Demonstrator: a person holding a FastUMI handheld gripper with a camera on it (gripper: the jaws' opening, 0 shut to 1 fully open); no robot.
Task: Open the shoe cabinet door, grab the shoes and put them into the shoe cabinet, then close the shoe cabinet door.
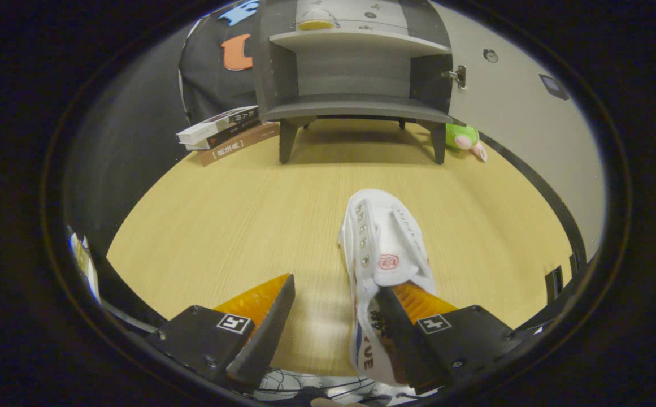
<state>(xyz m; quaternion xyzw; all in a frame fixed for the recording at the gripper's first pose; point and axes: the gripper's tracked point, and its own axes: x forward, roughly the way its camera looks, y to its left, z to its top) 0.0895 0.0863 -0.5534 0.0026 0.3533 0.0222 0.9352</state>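
The white canvas shoe (381,254) lies on the desk (237,226) before the open cabinet (356,85), heel by the right finger. The fingers (271,316) stand spread, gripping nothing. It looks light and soft; pinching the firmer heel collar should hold best.

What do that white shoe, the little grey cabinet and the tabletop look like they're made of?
The white shoe looks like canvas: matte cloth with metal eyelets. The grey cabinet seems painted or laminated board, smooth and flat, with a metal hinge. The table looks like light wood-grain laminate with a faint sheen; real wood can't be ruled out. The open claw has one finger inside the shoe.
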